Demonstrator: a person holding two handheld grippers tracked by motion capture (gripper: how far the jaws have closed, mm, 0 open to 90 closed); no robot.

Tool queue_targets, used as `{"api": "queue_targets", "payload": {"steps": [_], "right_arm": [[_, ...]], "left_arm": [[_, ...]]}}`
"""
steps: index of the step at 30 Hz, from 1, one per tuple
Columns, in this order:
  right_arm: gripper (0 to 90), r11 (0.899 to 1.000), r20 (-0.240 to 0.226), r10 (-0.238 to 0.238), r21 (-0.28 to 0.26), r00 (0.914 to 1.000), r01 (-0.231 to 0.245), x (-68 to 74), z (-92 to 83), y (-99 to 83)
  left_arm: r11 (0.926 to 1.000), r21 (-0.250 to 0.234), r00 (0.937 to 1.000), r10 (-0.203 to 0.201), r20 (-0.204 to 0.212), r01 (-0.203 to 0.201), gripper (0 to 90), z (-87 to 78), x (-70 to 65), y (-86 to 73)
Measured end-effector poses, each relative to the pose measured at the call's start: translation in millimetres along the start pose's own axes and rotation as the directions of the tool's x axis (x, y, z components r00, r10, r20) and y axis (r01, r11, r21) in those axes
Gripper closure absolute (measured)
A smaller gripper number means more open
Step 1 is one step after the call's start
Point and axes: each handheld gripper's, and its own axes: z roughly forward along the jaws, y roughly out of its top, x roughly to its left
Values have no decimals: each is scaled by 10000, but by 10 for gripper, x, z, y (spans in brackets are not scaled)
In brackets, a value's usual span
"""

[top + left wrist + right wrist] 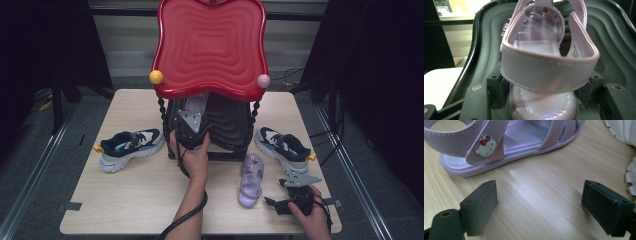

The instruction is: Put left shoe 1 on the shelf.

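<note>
My left gripper [194, 112] reaches under the red wavy top [210, 45] of a small stand, shut on the heel end of a purple sandal [196, 103]. In the left gripper view the jaws flank the purple sandal [549, 72] at its sole, and its toe points into the black ribbed lower tray [614, 50]. A second purple sandal [251, 179] lies on the table, toe toward me. Beside it my right gripper [272, 204] rests low and open. The right gripper view has its pads spread wide over bare wood, with the second sandal [486, 145] just beyond them.
A navy and white sneaker [129, 147] lies left of the stand, and its mate [283, 147] lies to the right, close to the right gripper. The mate's white sole [624, 130] edges the right gripper view. The wooden table [135, 195] stretches toward me. A yellow knob [156, 77] and a pink knob [263, 81] cap the stand's posts.
</note>
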Motion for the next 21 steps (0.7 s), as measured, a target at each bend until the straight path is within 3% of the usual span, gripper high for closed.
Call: {"api": "queue_targets", "payload": {"steps": [5, 9, 12, 21], "right_arm": [[128, 10000, 1, 8, 2, 10000, -8, 1, 0, 0], [128, 10000, 1, 8, 3, 10000, -8, 1, 0, 0], [128, 10000, -2, 11, 5, 10000, -11, 1, 0, 0], [128, 10000, -1, 6, 2, 10000, -6, 0, 0, 0]], "left_arm": [[9989, 406, 9996, 243, 136, -249, 357, -4, -33, -51], [9983, 544, 9995, 188, 264, -202, 345, -7, -39, -52], [9958, 802, 9986, 410, 322, -434, 333, 7, -54, -71], [9922, 995, 9965, 708, 450, -750, 318, 14, -53, -116]]}}
